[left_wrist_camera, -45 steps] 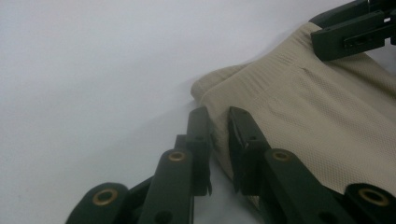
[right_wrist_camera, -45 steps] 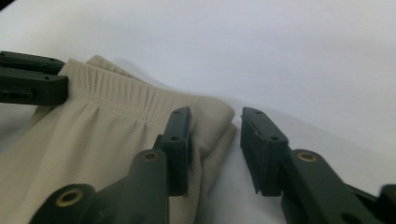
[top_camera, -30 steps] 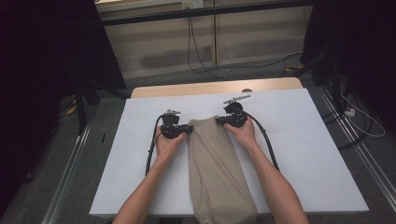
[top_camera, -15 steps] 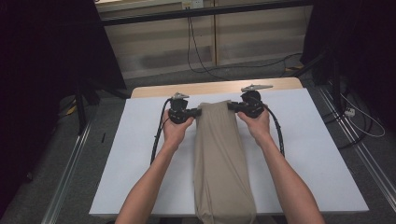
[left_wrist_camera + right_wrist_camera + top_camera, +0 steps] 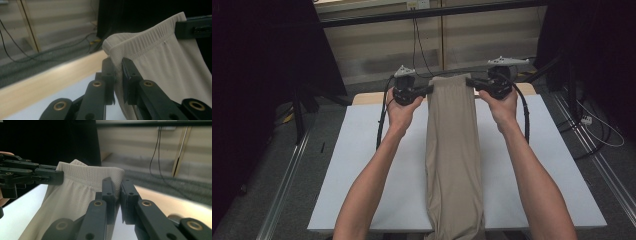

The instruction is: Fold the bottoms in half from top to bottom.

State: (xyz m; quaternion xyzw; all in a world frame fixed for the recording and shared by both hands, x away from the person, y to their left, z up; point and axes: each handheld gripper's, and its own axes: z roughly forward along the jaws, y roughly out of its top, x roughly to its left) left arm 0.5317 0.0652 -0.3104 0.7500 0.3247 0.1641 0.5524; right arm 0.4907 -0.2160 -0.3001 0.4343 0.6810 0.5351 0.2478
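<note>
1. Beige trousers with ribbed elastic waistband, hanging lengthwise down the middle of the white table, waistband end raised at the far side, lower end past the near edge.
2. Left tongs pinching the waistband's left corner, fabric caught between both black jaws in the left gripper view; jaws just closing further on the cloth.
3. Right tongs pinching the opposite corner, jaws pressed on the fabric.
4. Waistband stretched taut between the 2 tongs, above the table's wooden far edge.
</note>
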